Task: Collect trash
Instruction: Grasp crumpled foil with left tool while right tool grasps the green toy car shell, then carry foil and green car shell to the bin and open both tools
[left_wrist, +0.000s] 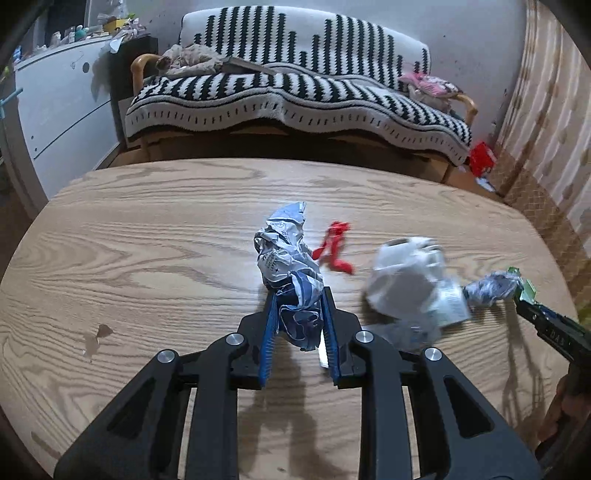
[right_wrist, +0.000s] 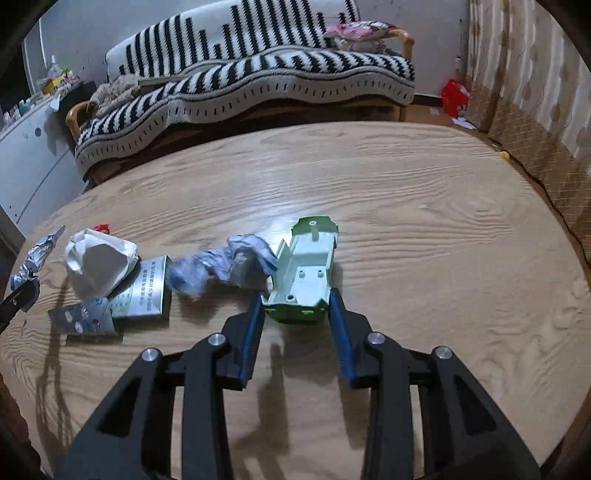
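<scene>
My left gripper (left_wrist: 299, 295) is shut on a crumpled blue-and-white wrapper (left_wrist: 286, 254), held a little above the wooden table (left_wrist: 147, 229). In the right wrist view my right gripper (right_wrist: 297, 297) is shut on a pale green plastic shell (right_wrist: 308, 266), its blue pads against both sides. A crumpled blue paper (right_wrist: 225, 267) lies just left of the shell. Further left are a white crumpled paper (right_wrist: 98, 264), a silver box (right_wrist: 147, 288) and a foil blister pack (right_wrist: 83, 319). A red scrap (left_wrist: 334, 247) lies beyond the wrapper.
A sofa under a black-and-white striped blanket (left_wrist: 295, 88) stands behind the table. A white dresser (left_wrist: 62, 110) is at the left, a patterned curtain (left_wrist: 546, 110) at the right. A red bag (left_wrist: 480, 157) lies on the floor by the sofa.
</scene>
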